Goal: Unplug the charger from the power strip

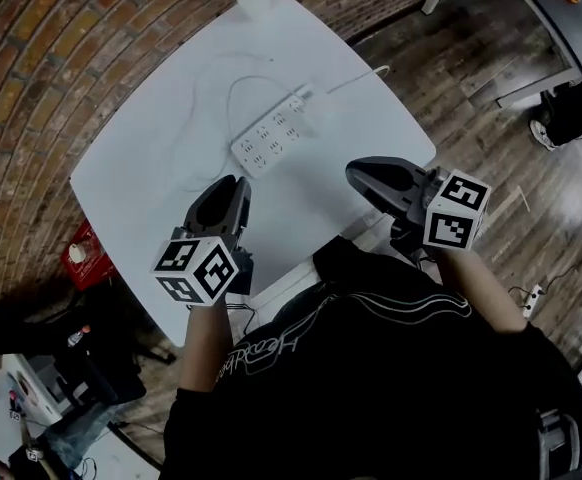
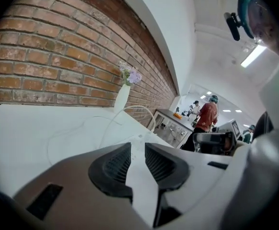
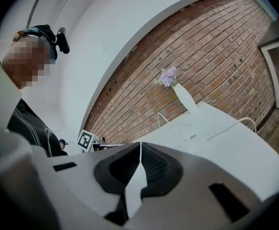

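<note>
The left gripper [image 1: 234, 182] is held over the near part of the white counter [image 1: 141, 158]. Its fingers [image 2: 116, 164] are parted a little, with nothing between them. The power strip [image 1: 269, 133] is laid farther off at the middle, and the charger [image 1: 302, 94] is seen at its far right end. The right gripper [image 1: 359, 174] is held at the right, with its fingers [image 3: 155, 167] pressed together and empty.

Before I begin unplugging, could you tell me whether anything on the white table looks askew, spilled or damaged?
Nothing stands out. The power strip lies flat on the table, diagonal to its edges, a thin white cable looped loosely beside it. The vase stands upright at the far edge. Nothing is spilled.
</note>
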`<state>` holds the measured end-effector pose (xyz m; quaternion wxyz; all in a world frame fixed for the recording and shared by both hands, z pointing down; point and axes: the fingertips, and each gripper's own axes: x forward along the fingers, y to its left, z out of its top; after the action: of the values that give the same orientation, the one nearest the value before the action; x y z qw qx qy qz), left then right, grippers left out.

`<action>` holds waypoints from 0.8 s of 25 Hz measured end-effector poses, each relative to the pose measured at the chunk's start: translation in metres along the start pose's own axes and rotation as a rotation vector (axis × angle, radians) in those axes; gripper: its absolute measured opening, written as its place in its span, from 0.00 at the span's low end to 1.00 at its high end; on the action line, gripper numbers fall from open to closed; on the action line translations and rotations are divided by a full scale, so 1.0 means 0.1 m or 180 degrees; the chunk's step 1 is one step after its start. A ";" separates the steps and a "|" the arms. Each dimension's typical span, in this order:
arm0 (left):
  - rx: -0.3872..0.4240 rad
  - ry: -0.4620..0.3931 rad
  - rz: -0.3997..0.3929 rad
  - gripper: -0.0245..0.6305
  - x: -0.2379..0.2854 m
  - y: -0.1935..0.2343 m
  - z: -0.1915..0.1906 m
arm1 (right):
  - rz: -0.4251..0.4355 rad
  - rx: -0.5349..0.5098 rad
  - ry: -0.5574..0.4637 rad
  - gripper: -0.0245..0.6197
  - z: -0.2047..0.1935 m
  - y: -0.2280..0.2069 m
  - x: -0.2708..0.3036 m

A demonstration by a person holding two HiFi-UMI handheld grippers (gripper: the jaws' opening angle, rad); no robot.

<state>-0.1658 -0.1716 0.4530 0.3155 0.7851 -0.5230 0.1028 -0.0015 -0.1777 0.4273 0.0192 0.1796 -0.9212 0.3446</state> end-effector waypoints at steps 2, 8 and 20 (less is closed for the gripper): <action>-0.0030 0.0091 0.0106 0.16 0.12 0.16 -0.02 | 0.0015 -0.0003 0.0038 0.04 0.03 -0.14 0.06; -0.0295 0.0352 0.0199 0.34 0.45 0.48 -0.17 | 0.0063 -0.0060 0.0138 0.04 0.08 -0.44 0.21; -0.0247 0.0849 0.0180 0.37 0.92 0.85 -0.41 | -0.0129 -0.0099 0.0221 0.04 -0.09 -0.63 0.34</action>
<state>-0.1948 -0.2384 0.5631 0.4092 0.7367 -0.5019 0.1948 -0.0120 -0.2263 0.4793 0.0610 0.1859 -0.9214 0.3358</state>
